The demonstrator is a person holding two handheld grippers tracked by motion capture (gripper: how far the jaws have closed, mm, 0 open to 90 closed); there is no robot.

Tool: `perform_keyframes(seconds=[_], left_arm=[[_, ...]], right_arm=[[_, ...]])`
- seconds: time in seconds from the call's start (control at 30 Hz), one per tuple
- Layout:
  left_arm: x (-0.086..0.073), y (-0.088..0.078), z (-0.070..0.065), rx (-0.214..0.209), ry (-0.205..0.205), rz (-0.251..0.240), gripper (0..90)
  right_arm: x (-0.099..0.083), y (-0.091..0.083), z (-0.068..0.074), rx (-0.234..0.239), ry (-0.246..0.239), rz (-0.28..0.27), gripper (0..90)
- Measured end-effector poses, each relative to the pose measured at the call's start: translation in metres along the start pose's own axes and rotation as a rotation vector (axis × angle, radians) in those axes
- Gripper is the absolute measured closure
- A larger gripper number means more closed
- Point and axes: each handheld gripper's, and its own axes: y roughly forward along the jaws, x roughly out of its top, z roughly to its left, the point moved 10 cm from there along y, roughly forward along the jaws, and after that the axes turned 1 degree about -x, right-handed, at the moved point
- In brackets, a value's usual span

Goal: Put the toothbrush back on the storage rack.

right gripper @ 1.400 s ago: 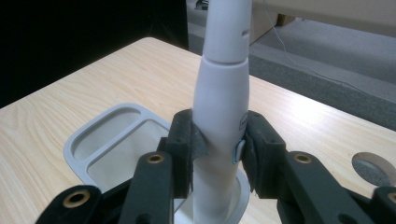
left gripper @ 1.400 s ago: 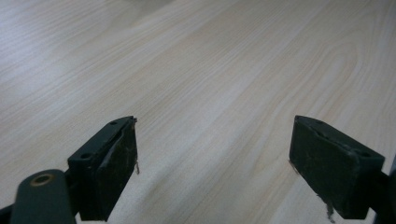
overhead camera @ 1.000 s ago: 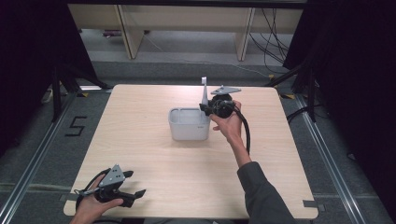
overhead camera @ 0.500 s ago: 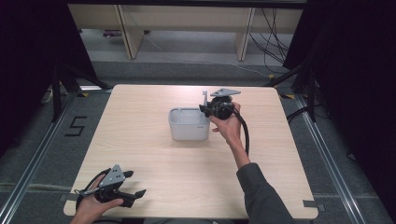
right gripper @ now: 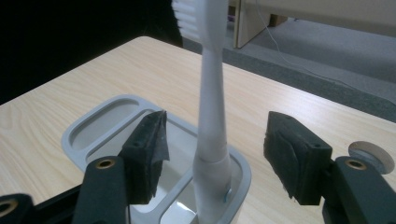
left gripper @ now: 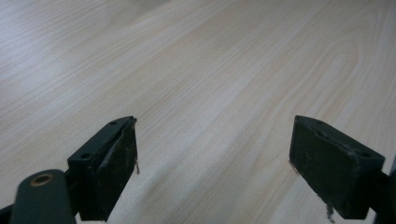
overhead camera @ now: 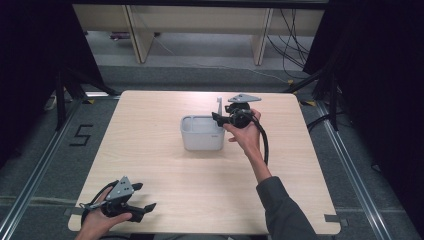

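A white toothbrush [right gripper: 212,93] stands upright, bristles up, in the near compartment of a grey two-compartment holder [right gripper: 93,133]. My right gripper [right gripper: 217,149] has just been opening; its jaws stand on either side of the handle, with a gap on each side. From above, the right gripper [overhead camera: 216,119] is at the holder's [overhead camera: 200,145] right end, where the toothbrush [overhead camera: 219,104] rises. My left gripper [overhead camera: 142,207] rests open at the table's near left corner, and in its own view the left gripper [left gripper: 212,168] has bare wood between its jaws.
The holder sits mid-table, toward the far side of the light wooden table [overhead camera: 175,190]. A small white round disc [right gripper: 366,156] lies on the wood just right of my right jaw. Dark floor and metal rails [overhead camera: 30,195] surround the table.
The toothbrush and my right gripper have sunk a little toward the holder's right end. The left hand has stayed where it was.
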Motion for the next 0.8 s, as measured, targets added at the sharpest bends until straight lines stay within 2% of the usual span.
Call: perform_keyframes(seconds=[0.03, 0.1, 0.17, 0.27, 0.3, 0.47, 0.53, 0.6, 0.7, 0.77, 0.8], left_arm=[[-0.001, -0.001, 0.0, -0.002, -0.001, 0.013, 15.0], [-0.001, -0.001, 0.001, 0.005, -0.002, 0.013, 15.0], [0.0, -0.001, 0.0, 0.004, 0.0, 0.008, 15.0], [-0.002, -0.001, 0.001, 0.004, 0.004, 0.02, 15.0], [0.0, -0.001, 0.001, 0.007, -0.003, 0.008, 15.0], [-0.002, -0.001, 0.002, 0.006, 0.002, 0.018, 15.0], [0.0, -0.001, 0.001, 0.008, -0.002, 0.007, 15.0], [-0.001, -0.001, 0.002, 0.005, 0.0, 0.013, 15.0], [-0.001, -0.001, 0.002, 0.011, 0.0, 0.006, 14.9], [-0.002, -0.001, 0.002, 0.005, 0.002, 0.019, 15.0], [-0.002, -0.001, 0.002, 0.007, 0.001, 0.013, 15.0]], right_arm=[[0.001, -0.004, 0.003, 0.015, 0.01, 0.0, 38.0], [0.003, -0.008, 0.003, 0.004, 0.015, -0.01, 36.8], [0.003, -0.011, 0.005, 0.014, 0.014, -0.01, 36.3], [0.003, -0.013, 0.005, 0.024, -0.011, -0.015, 36.0], [0.002, -0.017, 0.005, 0.013, 0.002, -0.021, 35.9], [-0.002, -0.023, 0.006, 0.015, 0.007, -0.008, 35.2], [-0.005, -0.026, 0.007, 0.021, 0.017, -0.014, 34.4], [-0.007, -0.03, 0.007, 0.031, 0.003, -0.014, 34.3], [-0.011, -0.035, 0.006, 0.032, 0.005, -0.024, 34.2], [-0.014, -0.039, 0.007, 0.037, 0.013, -0.026, 33.9], [-0.015, -0.04, 0.006, 0.039, -0.009, -0.034, 33.9]])
